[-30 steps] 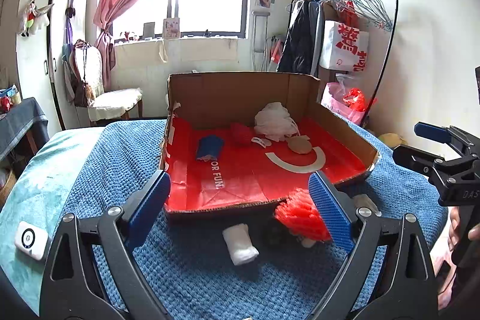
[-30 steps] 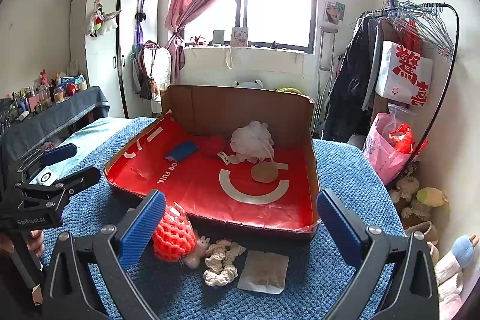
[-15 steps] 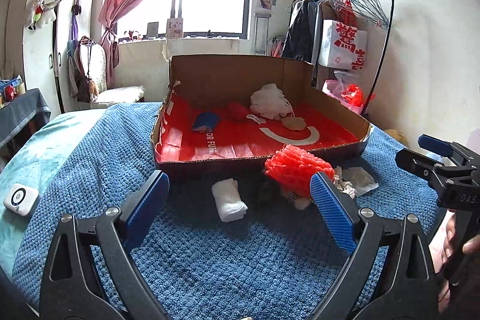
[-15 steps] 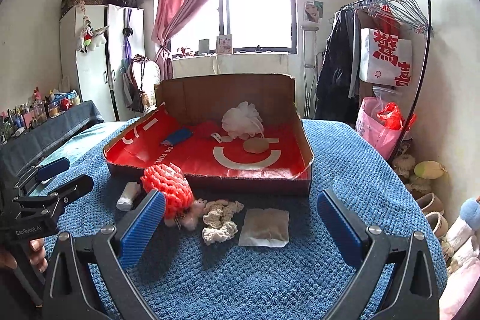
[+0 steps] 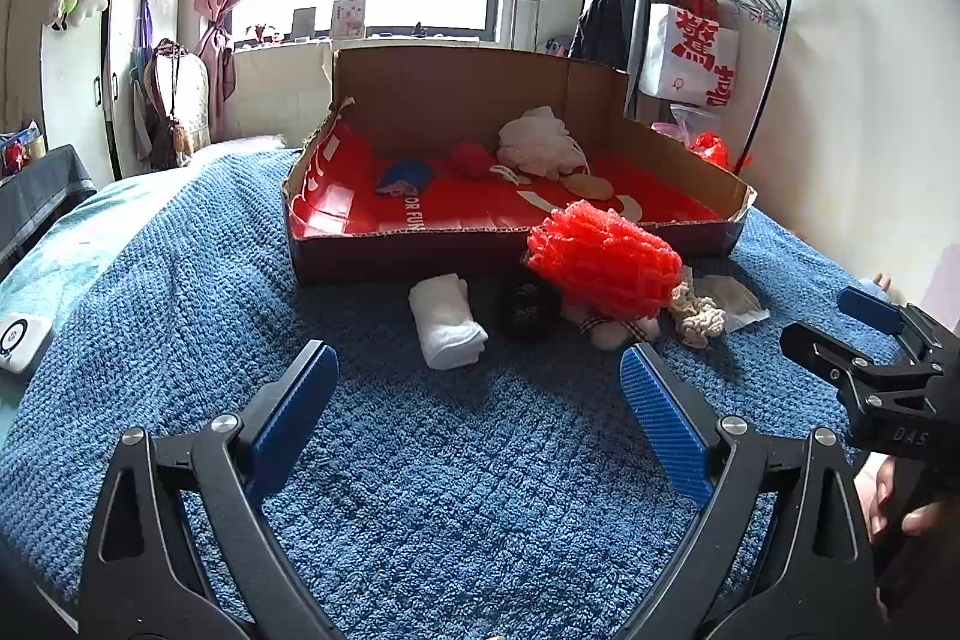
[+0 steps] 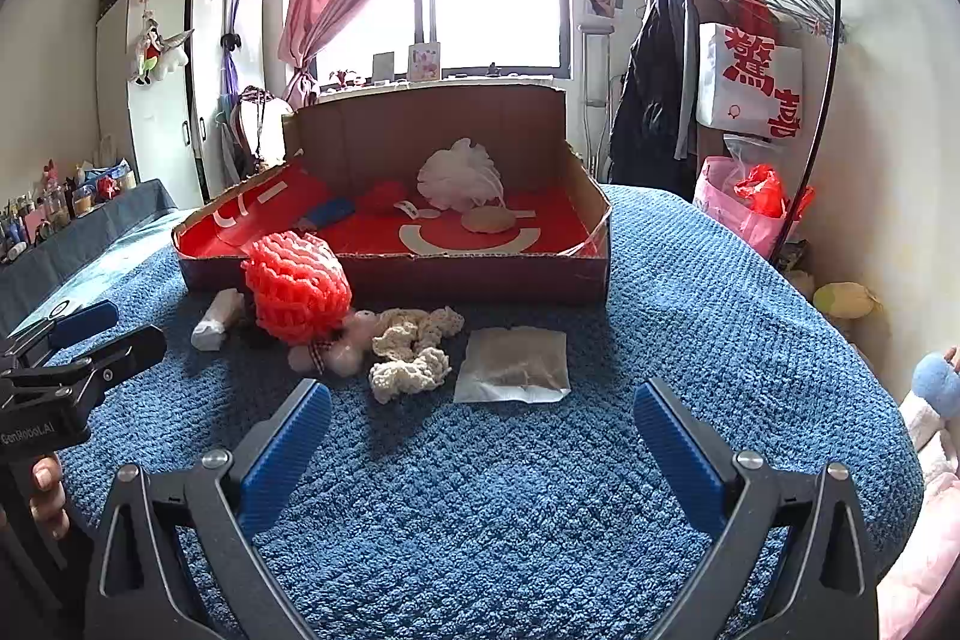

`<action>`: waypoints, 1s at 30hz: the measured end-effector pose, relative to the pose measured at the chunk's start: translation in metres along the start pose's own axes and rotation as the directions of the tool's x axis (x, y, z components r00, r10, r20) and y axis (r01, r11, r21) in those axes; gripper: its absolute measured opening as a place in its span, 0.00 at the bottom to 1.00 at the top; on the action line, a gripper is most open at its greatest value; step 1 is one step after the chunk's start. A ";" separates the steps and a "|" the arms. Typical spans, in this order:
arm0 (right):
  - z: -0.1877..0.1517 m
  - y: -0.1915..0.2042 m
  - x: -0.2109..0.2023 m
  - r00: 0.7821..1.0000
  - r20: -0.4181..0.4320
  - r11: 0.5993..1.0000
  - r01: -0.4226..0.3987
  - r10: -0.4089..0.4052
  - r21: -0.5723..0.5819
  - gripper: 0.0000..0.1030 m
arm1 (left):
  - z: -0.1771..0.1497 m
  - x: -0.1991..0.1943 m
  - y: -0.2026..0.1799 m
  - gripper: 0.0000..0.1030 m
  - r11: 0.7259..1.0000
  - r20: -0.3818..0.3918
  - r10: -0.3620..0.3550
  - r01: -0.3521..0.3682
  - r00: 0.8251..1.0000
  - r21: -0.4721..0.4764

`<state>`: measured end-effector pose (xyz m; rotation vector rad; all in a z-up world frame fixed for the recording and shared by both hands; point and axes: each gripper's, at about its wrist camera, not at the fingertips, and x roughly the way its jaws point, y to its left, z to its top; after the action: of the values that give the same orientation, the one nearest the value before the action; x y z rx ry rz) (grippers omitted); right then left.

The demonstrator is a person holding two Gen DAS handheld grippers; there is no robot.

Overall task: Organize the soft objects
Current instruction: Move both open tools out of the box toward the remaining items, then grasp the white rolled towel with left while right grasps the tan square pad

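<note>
Loose on the blue blanket before a red-lined cardboard box (image 5: 420,253) (image 6: 420,274) lie a rolled white towel (image 5: 447,322) (image 6: 216,319), a red mesh puff (image 5: 603,259) (image 6: 297,295), a small plush (image 6: 336,346), a cream crochet piece (image 6: 414,349) and a beige sachet (image 6: 513,364). Inside the box sit a white puff (image 6: 462,175), a tan pad (image 6: 487,219), a blue item (image 5: 405,175) and a red item (image 5: 471,157). My left gripper (image 5: 477,358) is open, short of the towel. My right gripper (image 6: 480,391) is open, short of the sachet.
The blanket (image 6: 540,490) covers a bed. A small white device (image 5: 18,340) lies at its left edge. A clothes rack (image 6: 780,40) with a pink bag (image 6: 744,208) stands to the right, a wardrobe (image 6: 162,100) to the left. A black object (image 5: 528,307) lies beside the red puff.
Both grippers have drawn back from the box and dropped lower, so the loose items now lie farther ahead. Both stay open and nothing was picked up.
</note>
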<state>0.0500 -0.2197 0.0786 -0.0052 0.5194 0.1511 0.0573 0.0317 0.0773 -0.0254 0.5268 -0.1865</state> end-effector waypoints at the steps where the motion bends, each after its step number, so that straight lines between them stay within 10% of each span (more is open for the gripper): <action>1: -0.002 0.000 0.001 1.000 -0.007 1.000 -0.003 0.003 0.000 1.00 | -0.002 0.002 0.000 0.94 1.000 -0.007 0.001 -0.001 1.000 -0.002; 30: 0.009 -0.029 0.036 0.989 -0.139 0.993 -0.032 0.048 0.118 1.00 | 0.015 0.035 0.011 0.94 1.000 -0.172 0.019 -0.022 0.985 -0.015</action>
<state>0.0891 -0.2425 0.0680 0.1082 0.6700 0.1607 0.0964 0.0354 0.0724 -0.0202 0.7003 -0.1649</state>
